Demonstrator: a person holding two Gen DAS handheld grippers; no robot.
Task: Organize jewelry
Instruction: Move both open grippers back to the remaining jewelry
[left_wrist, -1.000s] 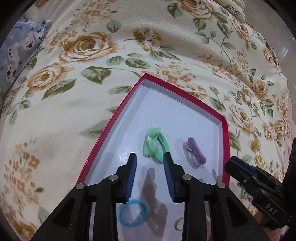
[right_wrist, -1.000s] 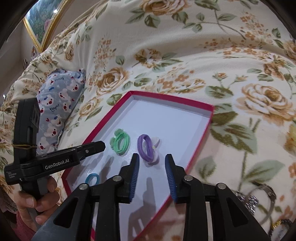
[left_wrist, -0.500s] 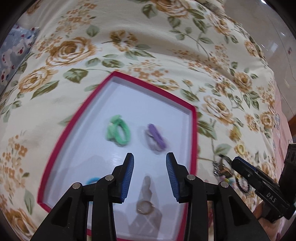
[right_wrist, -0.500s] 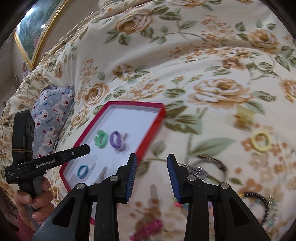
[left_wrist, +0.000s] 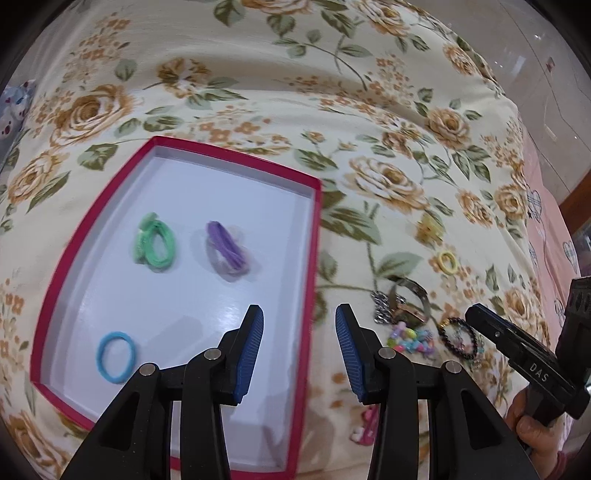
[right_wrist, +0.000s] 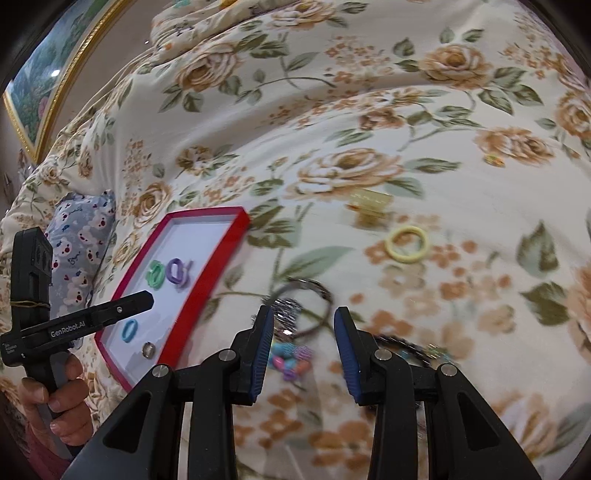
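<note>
Tray (left_wrist: 312, 258): on the bed, holding sorted hair ties.
Left gripper (left_wrist: 299, 350): fingers just widened, empty.
Right gripper (right_wrist: 303, 347): fingers apart, empty, above loose bracelets (right_wrist: 291, 360), likely next.

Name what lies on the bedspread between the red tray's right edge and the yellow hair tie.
In the left wrist view, only bare floral bedspread separates the red tray from the yellow hair tie; the jewelry pile sits nearer the camera.

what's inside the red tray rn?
Inside the red tray: green hair tie, purple hair tie, blue hair tie, and a small ring, seen only from the right wrist. In the left wrist view, the left tool covers the tray's near part.
</note>
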